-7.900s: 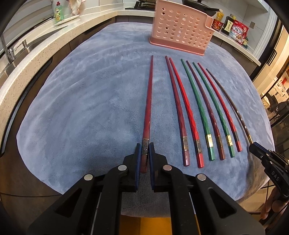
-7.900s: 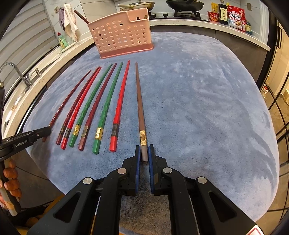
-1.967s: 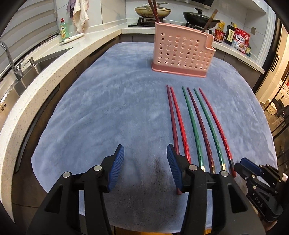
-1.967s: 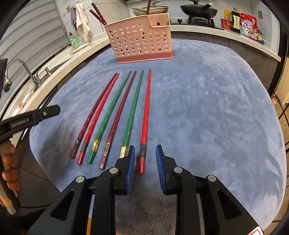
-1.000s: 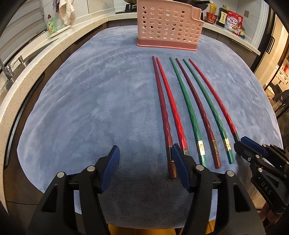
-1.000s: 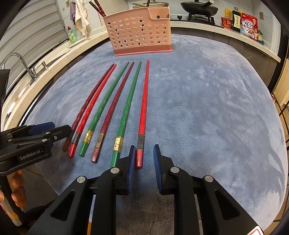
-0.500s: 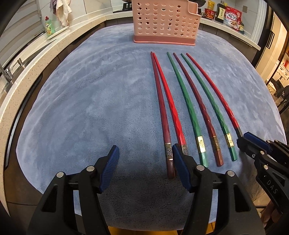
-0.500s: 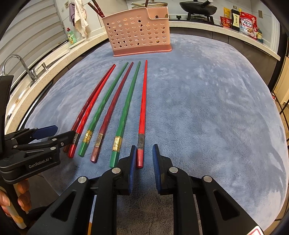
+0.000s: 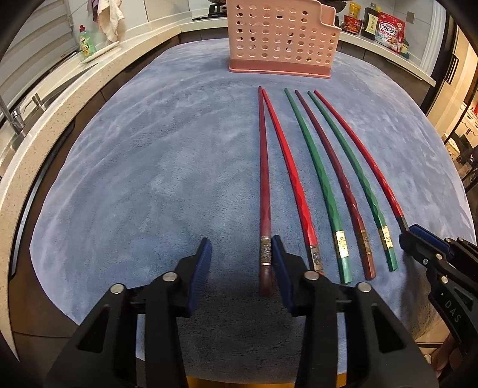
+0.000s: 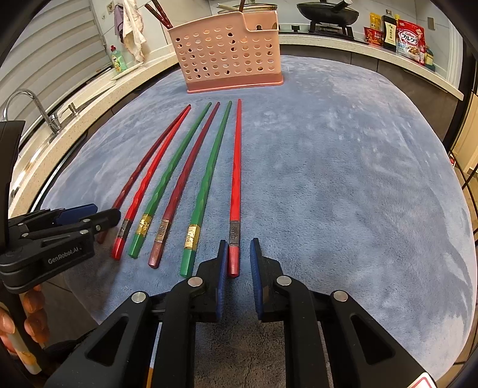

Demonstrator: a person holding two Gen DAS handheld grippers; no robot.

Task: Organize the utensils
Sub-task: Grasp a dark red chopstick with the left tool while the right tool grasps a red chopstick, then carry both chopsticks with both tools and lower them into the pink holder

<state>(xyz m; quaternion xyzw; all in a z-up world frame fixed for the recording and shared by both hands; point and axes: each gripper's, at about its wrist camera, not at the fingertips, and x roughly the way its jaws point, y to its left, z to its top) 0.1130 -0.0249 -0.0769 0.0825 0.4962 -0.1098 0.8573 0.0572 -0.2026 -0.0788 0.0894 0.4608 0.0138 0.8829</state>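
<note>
Several red, maroon and green chopsticks lie side by side on a blue-grey cloth. My left gripper is open, low over the cloth; the thick end of the leftmost maroon chopstick lies just inside its right finger. My right gripper is open, narrowly, with the thick end of the rightmost red chopstick between its fingers. The pink perforated holder stands at the far end, with chopsticks sticking out of it.
A stone counter with a sink tap and a green soap bottle runs along the left. Food packets and a pan stand at the back right. The cloth's near edge is just under both grippers.
Both grippers have come lower and closer to the chopstick ends. The left one has shifted right onto the maroon chopstick; the right one's fingers have narrowed around the red chopstick's end.
</note>
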